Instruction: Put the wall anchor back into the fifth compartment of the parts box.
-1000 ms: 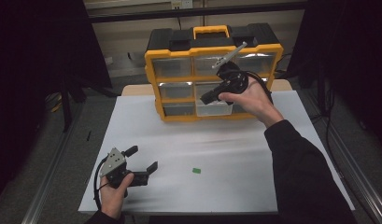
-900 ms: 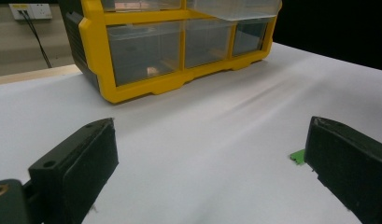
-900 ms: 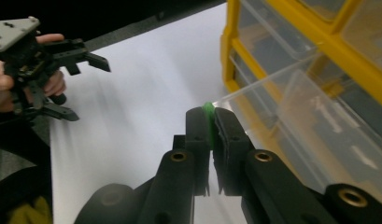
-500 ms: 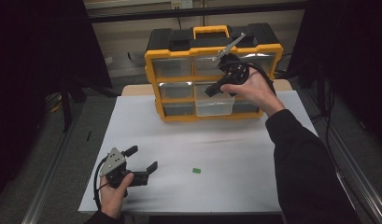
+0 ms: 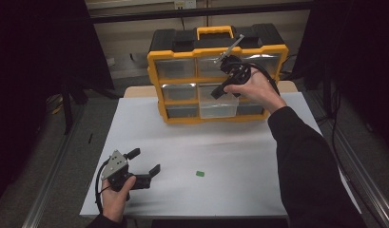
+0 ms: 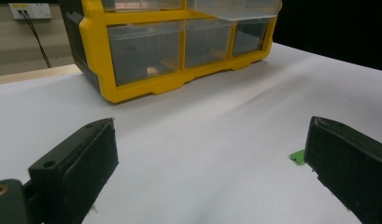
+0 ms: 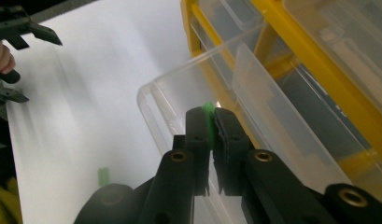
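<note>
The right gripper (image 7: 211, 135) pinches a small green piece (image 7: 208, 113) between closed jaws, directly over the clear drawer (image 7: 188, 88) pulled out of the yellow organizer (image 5: 216, 71). The left gripper (image 5: 143, 166) rests low on the white surface (image 5: 220, 156), jaws wide apart and empty. Another green piece (image 5: 199, 174) lies on the surface near it. No writing is legible.

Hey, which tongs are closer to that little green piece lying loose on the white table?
Left. The left tongs rest open on the table just left of the green piece. The right tongs are farther off, up at the pulled-out clear drawer of the yellow organizer.
</note>
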{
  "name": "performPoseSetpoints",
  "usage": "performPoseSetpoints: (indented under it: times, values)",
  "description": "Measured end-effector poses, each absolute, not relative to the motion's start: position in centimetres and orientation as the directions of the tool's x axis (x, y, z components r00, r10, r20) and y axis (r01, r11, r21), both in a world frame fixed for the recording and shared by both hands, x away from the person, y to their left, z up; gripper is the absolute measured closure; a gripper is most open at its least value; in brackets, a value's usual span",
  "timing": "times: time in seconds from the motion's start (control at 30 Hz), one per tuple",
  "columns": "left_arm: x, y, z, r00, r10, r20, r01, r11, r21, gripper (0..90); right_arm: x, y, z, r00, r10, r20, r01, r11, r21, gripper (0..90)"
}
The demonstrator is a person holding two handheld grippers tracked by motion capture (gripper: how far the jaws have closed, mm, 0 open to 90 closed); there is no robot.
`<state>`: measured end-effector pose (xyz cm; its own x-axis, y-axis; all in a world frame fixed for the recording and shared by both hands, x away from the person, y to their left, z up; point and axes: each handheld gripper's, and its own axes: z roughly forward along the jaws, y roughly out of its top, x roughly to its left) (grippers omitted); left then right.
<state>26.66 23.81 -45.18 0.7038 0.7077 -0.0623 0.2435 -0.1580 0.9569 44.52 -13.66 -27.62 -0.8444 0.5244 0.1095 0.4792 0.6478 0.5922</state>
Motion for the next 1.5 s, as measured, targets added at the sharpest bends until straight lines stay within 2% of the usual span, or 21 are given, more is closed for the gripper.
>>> performPoseSetpoints:
  times: [0.9,1.5]
  values:
    - [26.7,23.9,-45.2,0.705,0.706,-0.065,0.246,-0.158,0.956,2.8,46.4,-12.9,-29.6,-0.823,0.564,0.075,0.542,0.738,0.401,84.8]
    - [26.7,23.8,-45.2,0.703,0.707,-0.07,0.247,-0.151,0.957,2.8,46.4,-12.3,-29.9,-0.817,0.576,0.028,0.544,0.754,0.367,84.3]
